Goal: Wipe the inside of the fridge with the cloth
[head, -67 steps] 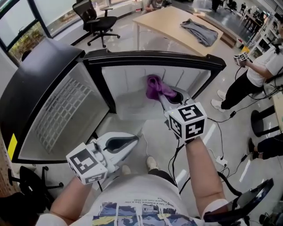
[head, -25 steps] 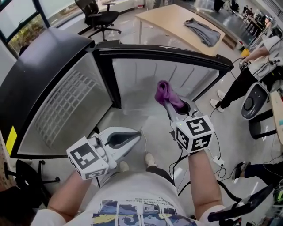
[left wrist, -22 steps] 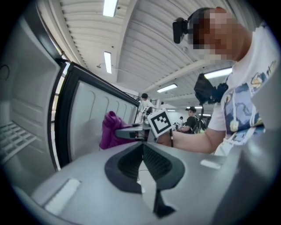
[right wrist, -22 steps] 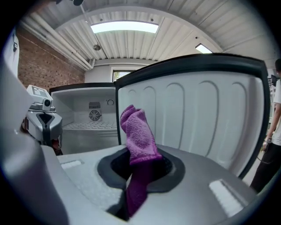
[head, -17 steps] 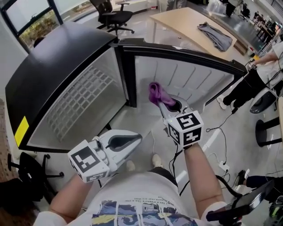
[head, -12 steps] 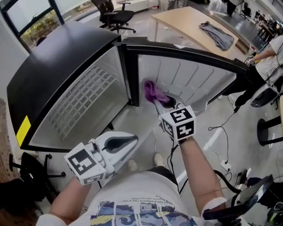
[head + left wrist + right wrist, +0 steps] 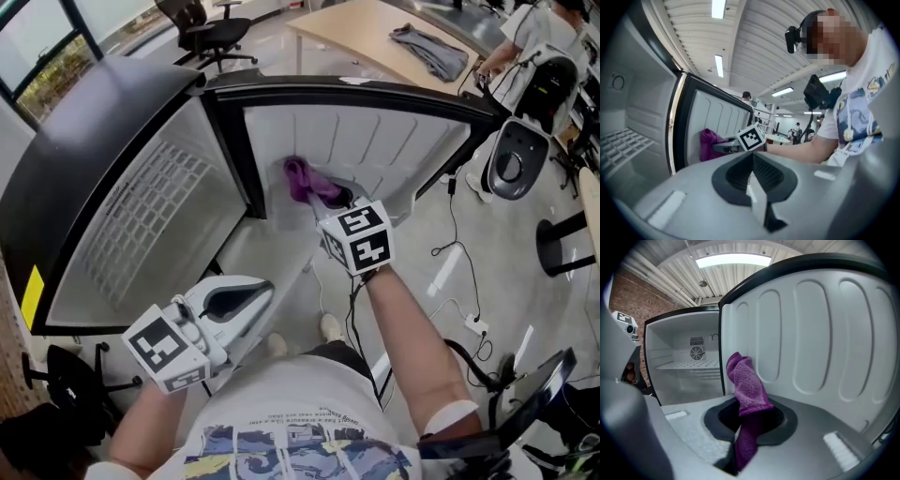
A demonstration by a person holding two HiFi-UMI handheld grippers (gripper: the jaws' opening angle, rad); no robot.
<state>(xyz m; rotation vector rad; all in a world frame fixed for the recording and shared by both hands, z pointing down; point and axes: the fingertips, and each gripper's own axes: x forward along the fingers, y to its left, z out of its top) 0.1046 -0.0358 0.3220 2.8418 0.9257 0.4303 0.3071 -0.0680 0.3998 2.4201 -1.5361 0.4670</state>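
Right hand-held gripper (image 7: 319, 194), clenched on the purple cloth (image 7: 301, 177), has slid it left along the fridge's ribbed door liner (image 7: 394, 141) to the hinge edge. The shelved cavity (image 7: 141, 220) beside it likely remains unwiped, with open room inside. Left hand-held gripper (image 7: 258, 292) hangs low, jaws together, empty

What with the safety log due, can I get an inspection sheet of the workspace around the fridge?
Surface: fridge open, white inside, wire shelf; dirt cannot be told.
Job's things: purple cloth near door liner; contact unclear.
Clutter: grey garment on table.
Grippers: right gripper shut on cloth; left gripper shut, empty.
Cables: cables on floor, near power strip.
Surroundings: office chair; person standing.
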